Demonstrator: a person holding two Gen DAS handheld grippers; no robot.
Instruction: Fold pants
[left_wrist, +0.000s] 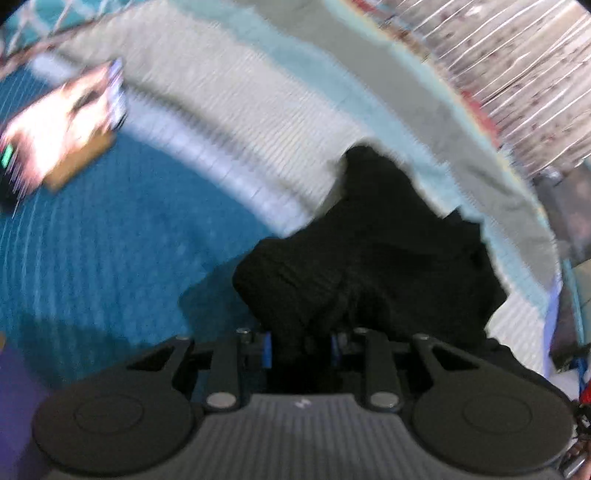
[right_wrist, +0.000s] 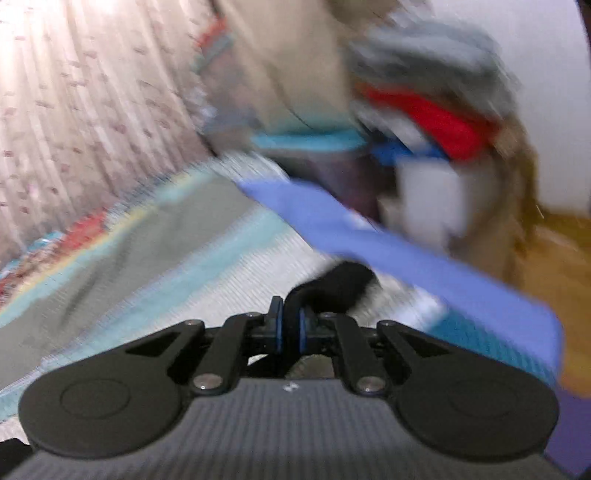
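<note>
The black pants (left_wrist: 373, 258) lie bunched on a striped bedspread (left_wrist: 229, 122) and hang from my left gripper (left_wrist: 301, 347), which is shut on a thick fold of them. In the right wrist view my right gripper (right_wrist: 290, 328) is shut on a thin edge of the black pants (right_wrist: 336, 288); the cloth runs forward from the blue pads (right_wrist: 277, 328). Both views are blurred by motion.
The bedspread has teal (left_wrist: 92, 240), white and grey bands. A small box-like object (left_wrist: 66, 122) lies at the left. A patterned curtain (right_wrist: 74, 110) hangs on the left. A pile of clothes (right_wrist: 436, 118) and a blue-violet band (right_wrist: 406, 258) lie ahead.
</note>
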